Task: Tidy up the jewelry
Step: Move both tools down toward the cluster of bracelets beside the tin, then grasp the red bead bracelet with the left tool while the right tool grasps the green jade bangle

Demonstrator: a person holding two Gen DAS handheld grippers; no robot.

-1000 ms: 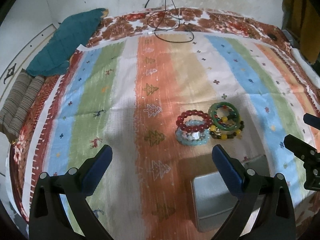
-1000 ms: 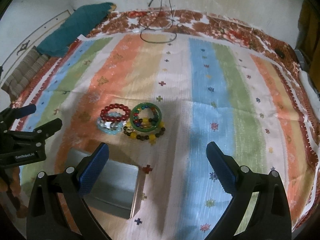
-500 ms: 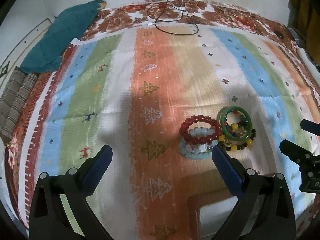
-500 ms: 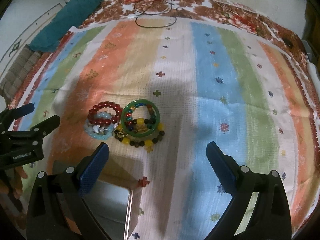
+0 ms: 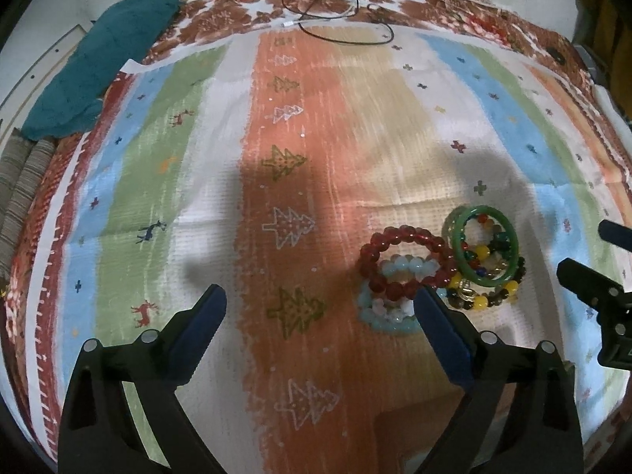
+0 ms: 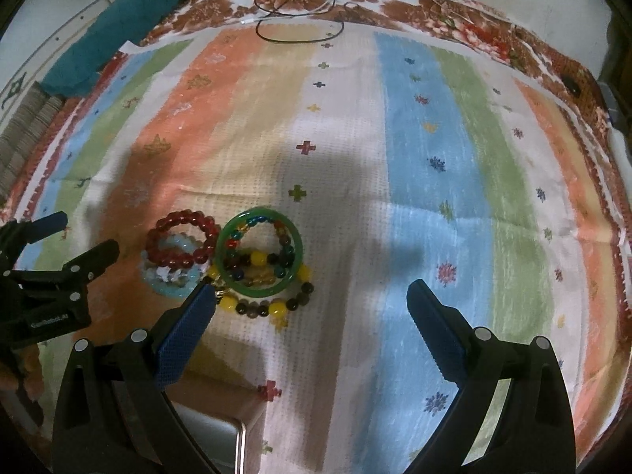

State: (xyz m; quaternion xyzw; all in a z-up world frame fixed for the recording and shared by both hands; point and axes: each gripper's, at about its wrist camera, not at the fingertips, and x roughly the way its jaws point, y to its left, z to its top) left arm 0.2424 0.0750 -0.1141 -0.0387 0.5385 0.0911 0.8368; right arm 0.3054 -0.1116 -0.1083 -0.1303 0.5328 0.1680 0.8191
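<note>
A pile of bracelets lies on the striped cloth: a red bead bracelet [image 5: 403, 256] [image 6: 179, 237] over a pale blue bead bracelet [image 5: 389, 316] [image 6: 170, 282], a green bangle [image 5: 485, 251] [image 6: 260, 256], and a yellow and dark bead bracelet [image 5: 486, 296] [image 6: 260, 308]. My left gripper [image 5: 318, 304] is open and empty, its right finger just in front of the blue bracelet. My right gripper [image 6: 310, 300] is open and empty, its left finger beside the pile. A grey metal box [image 6: 213, 440] sits at the near edge.
A striped cloth [image 5: 276, 197] covers the surface. A teal cloth [image 5: 114, 55] and a striped cushion [image 5: 19, 197] lie at the far left. A black cable [image 5: 335, 12] loops at the far edge. The right gripper [image 5: 592, 288] shows at the right of the left view.
Both grippers have moved forward toward the bracelet pile. The grey box has slid toward the bottom of both views. Both stay open.
</note>
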